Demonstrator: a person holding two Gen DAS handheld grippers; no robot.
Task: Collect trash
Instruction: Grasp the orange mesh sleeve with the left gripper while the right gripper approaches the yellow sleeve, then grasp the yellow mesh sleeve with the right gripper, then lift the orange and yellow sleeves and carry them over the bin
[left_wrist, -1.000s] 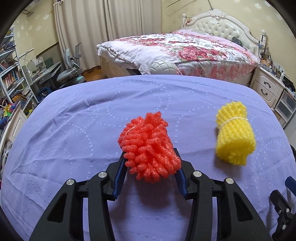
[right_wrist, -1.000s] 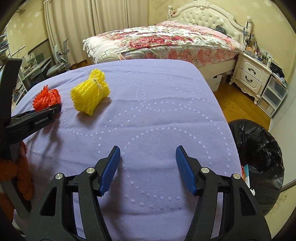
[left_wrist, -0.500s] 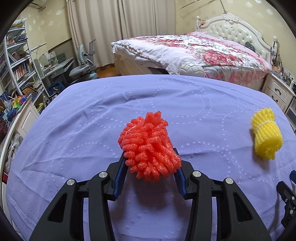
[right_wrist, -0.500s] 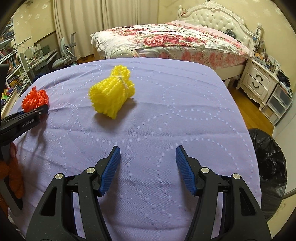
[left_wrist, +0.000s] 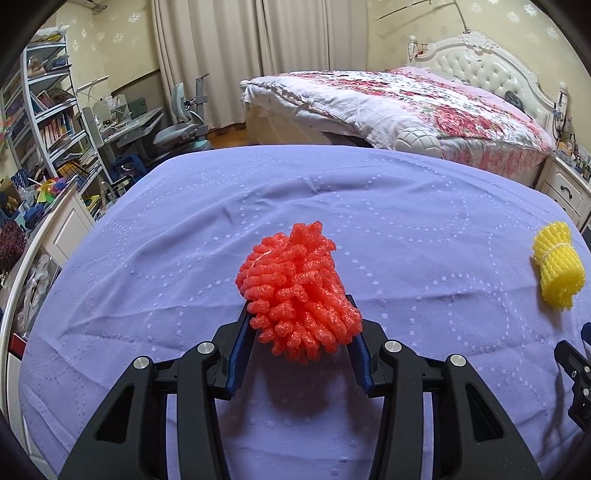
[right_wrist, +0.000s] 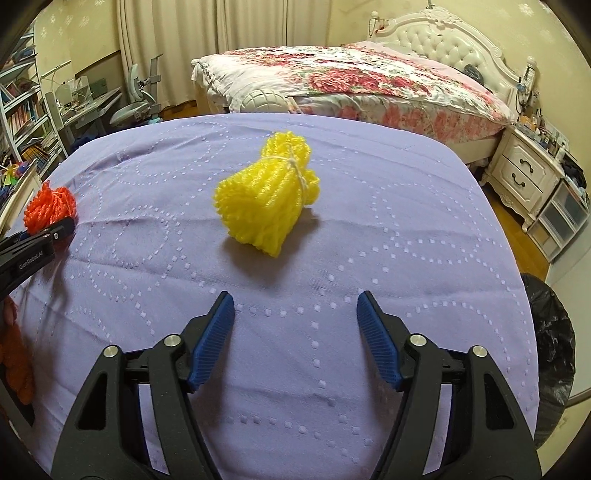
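My left gripper (left_wrist: 299, 328) is shut on a red-orange foam net bundle (left_wrist: 295, 288), held just above the purple tablecloth (left_wrist: 184, 229). A yellow foam net bundle (right_wrist: 267, 199), tied with white string, lies on the cloth. It shows at the right edge in the left wrist view as the yellow bundle (left_wrist: 557, 271). My right gripper (right_wrist: 295, 332) hovers a short way in front of the yellow bundle, its jaws opening, nothing between them. The left gripper with the red bundle (right_wrist: 50, 206) appears at the left edge of the right wrist view.
A black trash bag (right_wrist: 554, 343) in a bin stands beside the table's right edge. Beyond the table are a flowered bed (right_wrist: 369, 81), a white nightstand (right_wrist: 524, 173), a desk with a chair (left_wrist: 177, 125) and a bookshelf (left_wrist: 48, 125).
Both grippers have shifted left across the table. The yellow bundle now sits centred ahead of the right gripper, whose jaws have widened. The left gripper keeps its hold on the red bundle.
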